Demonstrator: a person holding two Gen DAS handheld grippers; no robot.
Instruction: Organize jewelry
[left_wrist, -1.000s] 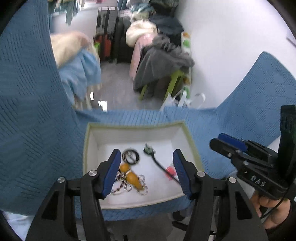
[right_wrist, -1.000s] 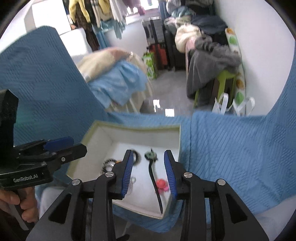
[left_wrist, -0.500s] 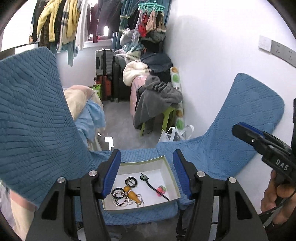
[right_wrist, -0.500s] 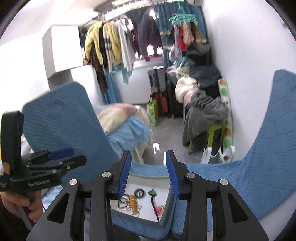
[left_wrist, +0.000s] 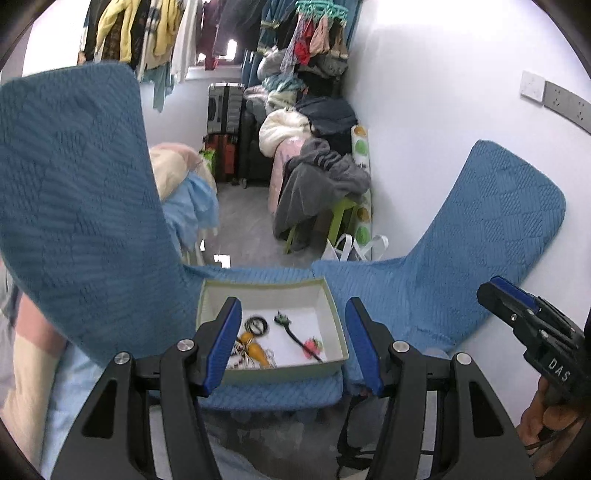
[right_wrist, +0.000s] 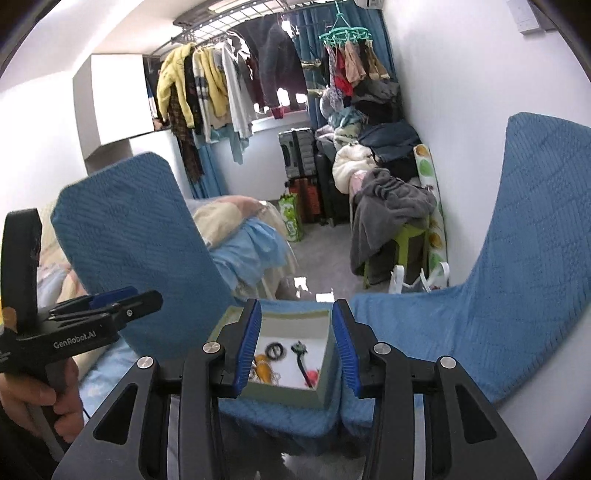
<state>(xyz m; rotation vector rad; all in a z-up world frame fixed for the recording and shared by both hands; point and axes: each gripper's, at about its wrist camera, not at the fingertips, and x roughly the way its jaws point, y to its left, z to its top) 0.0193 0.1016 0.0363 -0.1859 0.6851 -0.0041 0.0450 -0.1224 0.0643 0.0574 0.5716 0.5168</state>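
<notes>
Two claws are held above and short of the tray (left_wrist: 334, 314), which sits on the blue cloth (left_wrist: 424, 295) ahead of and below both. Nothing is gripped. The left claw (left_wrist: 293, 343) is held fairly wide and empty; the right claw (right_wrist: 297, 350) is set narrower, also empty.

All the jewelry lies inside the tray. From the left claw, the dark ring (left_wrist: 257, 325) and the orange pendant (left_wrist: 253, 349) with its beads are found just beyond the left finger, partly hidden by it. The black stick pin (left_wrist: 295, 334) lies nearer the middle of the gap, its long axis running on a slant from the far green head toward the near right, where the pink flower (left_wrist: 313, 345) sits.

From the right claw, the tray is framed squarely between the fingers, so neither claw is judged clearly nearer. A grasp on the pin would probably call for the fingers to be set across that slant, after a descent forward and down.
</notes>
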